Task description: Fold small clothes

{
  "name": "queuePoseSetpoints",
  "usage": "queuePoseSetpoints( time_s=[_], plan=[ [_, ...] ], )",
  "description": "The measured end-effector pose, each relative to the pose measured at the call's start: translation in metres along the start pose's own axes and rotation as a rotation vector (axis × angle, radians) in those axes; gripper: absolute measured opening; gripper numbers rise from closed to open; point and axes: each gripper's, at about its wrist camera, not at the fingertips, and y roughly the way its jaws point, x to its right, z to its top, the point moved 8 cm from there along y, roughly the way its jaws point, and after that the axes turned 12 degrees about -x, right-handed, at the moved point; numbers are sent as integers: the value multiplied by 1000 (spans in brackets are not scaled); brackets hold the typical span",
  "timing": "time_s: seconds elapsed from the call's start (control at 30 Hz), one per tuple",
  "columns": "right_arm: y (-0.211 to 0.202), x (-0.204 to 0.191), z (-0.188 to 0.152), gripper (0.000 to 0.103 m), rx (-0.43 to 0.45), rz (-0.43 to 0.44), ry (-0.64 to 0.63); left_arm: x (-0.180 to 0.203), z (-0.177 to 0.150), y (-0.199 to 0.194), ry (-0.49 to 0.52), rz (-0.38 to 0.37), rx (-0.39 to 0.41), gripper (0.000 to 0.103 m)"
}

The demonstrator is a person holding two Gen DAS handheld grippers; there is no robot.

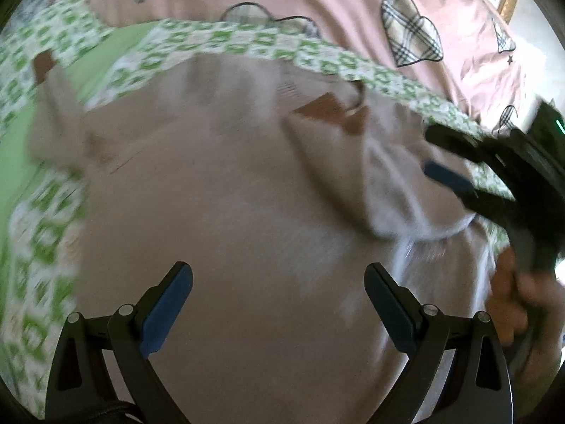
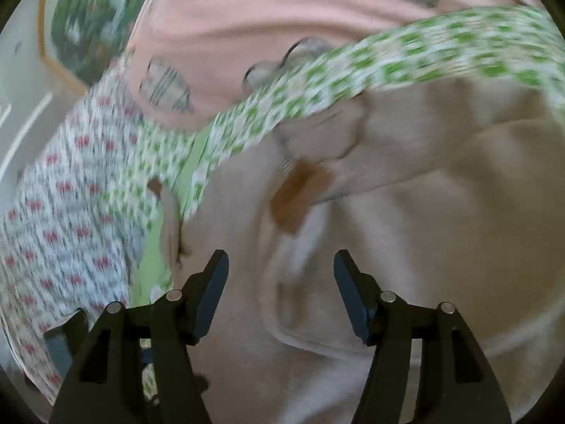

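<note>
Between folds, both grippers free over the garment.

Beige garment spread on the green mat over the pink bed cover, one flap already turned in (brown patch showing). Left gripper with jaws spread, pinching nothing; right gripper likewise spread and empty. Best next: pick a clean edge, grip shallow, carry it over flat, release only once aligned.
</note>
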Motion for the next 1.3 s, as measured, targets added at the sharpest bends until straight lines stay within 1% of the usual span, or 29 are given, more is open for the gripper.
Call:
queuePoseSetpoints(
  time_s=[0.07, 0.1, 0.17, 0.2, 0.27, 0.3, 0.37, 0.47, 0.53, 0.6, 0.63, 0.8, 0.87, 0.93, 0.97, 1.03, 1.13, 1.23, 1.3],
  plan=[
    [-21, 14, -2, 67, 44, -12, 39, 18, 18, 12, 19, -19, -5, 98],
    [-27, 18, -3, 67, 58, -16, 50, 27, 28, 20, 29, -14, -13, 98],
    [-39, 26, -7, 67, 73, -20, 71, 40, 45, 35, 54, 21, -18, 98],
    [-43, 30, -9, 67, 76, -19, 78, 42, 55, 45, 57, 69, -23, 98],
    [-52, 36, -14, 67, 80, -25, 88, 30, 68, 58, 32, 125, -26, 86],
    [-56, 39, -16, 67, 83, -31, 93, 22, 70, 59, 15, 127, -25, 73],
    [-64, 45, -22, 67, 94, -34, 99, 3, 69, 57, -17, 103, -19, 73],
    [-76, 54, -28, 67, 112, -42, 110, -32, 55, 43, -62, 93, 13, 73],
    [-81, 60, -29, 68, 124, -46, 118, -48, 46, 36, -100, 39, 24, 74],
    [-84, 64, -29, 68, 129, -48, 129, -53, 45, 34, -115, -19, 28, 77],
    [-85, 66, -29, 68, 129, -50, 132, -54, 46, 34, -119, -31, 27, 79],
    [-95, 69, -28, 68, 143, -63, 131, -60, 63, 34, -164, -67, 49, 79],
    [-102, 75, -25, 68, 157, -98, 124, -64, 69, 33, -178, -77, 71, 67],
    [-109, 84, -20, 68, 166, -135, 125, -64, 70, 29, -161, -107, 86, 10],
    [-113, 91, -15, 68, 172, -164, 128, -63, 69, 25, -146, -114, 95, 11],
    [-116, 101, -5, 68, 173, -211, 126, -64, 68, 17, -117, -95, 138, 12],
    [-108, 121, 16, 68, 130, -295, 122, -77, 65, 22, -121, -59, 123, 10],
    [-94, 133, 31, 68, 100, -334, 105, -86, 61, 21, -140, -71, 131, 10],
    [-78, 141, 36, 68, 61, -348, 105, -88, 59, 13, -140, -61, 168, 9]
  ],
)
